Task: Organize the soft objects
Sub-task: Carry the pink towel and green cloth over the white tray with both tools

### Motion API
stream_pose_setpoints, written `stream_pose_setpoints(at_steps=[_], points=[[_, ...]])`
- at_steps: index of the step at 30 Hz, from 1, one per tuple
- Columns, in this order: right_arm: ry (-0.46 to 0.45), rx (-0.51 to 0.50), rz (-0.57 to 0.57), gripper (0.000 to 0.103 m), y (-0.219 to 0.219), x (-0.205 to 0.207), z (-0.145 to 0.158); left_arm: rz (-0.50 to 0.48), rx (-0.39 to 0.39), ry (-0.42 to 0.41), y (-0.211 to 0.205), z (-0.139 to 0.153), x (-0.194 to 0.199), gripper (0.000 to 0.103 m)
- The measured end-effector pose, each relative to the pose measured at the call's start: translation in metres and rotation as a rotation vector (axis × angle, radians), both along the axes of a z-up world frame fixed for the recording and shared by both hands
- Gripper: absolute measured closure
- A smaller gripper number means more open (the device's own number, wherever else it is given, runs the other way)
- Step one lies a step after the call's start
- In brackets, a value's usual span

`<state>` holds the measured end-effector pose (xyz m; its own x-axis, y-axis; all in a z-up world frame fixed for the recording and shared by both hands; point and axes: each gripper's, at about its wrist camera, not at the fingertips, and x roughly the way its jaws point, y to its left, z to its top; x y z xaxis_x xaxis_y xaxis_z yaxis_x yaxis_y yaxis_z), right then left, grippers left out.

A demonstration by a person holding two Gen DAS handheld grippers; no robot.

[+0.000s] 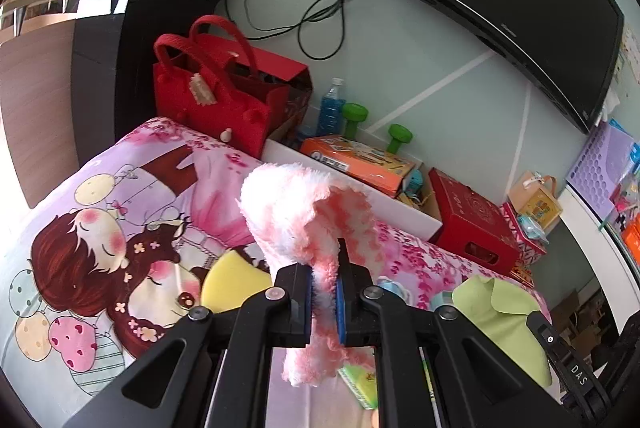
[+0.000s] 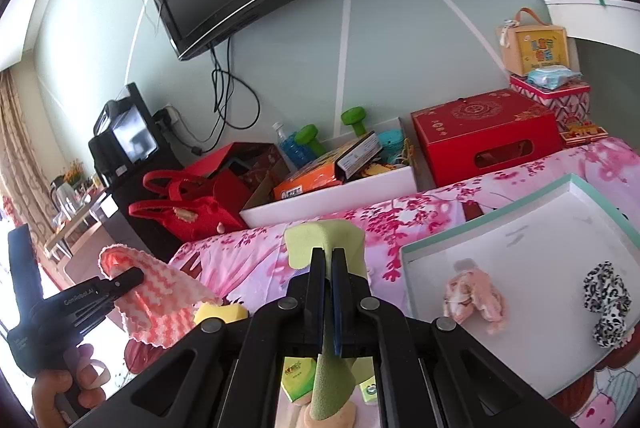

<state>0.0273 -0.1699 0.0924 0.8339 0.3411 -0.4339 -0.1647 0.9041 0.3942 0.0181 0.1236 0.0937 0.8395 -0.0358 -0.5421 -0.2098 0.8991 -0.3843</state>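
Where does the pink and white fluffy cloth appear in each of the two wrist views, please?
Left wrist view: the pink and white cloth fills the centre, clamped between the left gripper jaws and hanging below them.
Right wrist view: it is at lower left, hanging from the left gripper held by a hand.
Shared landmark: the yellow sponge lies on the bedsheet beside it.

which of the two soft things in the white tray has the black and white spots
The bundle at the tray's right edge: it is leopard-spotted black and white, while the other one, lying to its left, is plain pale pink.
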Motion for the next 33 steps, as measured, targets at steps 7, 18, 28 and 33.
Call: stream_pose_setpoints(at_steps=[7,18,28,33], points=[[-0.027,0.003,-0.113,0.1,-0.038,-0.011,0.008,-0.07,0.015,-0.005,-0.033,0.009,0.006,0.094],[-0.03,-0.004,-0.363,0.1,-0.127,-0.031,0.009,-0.321,0.038,-0.018,-0.141,0.014,0.027,0.094],[-0.029,0.038,-0.427,0.1,-0.166,-0.034,-0.003,-0.503,0.077,0.009,-0.232,-0.001,0.042,0.094],[0.05,0.056,-0.387,0.1,-0.165,-0.017,-0.026,-0.554,0.098,0.068,-0.256,-0.02,0.052,0.094]])
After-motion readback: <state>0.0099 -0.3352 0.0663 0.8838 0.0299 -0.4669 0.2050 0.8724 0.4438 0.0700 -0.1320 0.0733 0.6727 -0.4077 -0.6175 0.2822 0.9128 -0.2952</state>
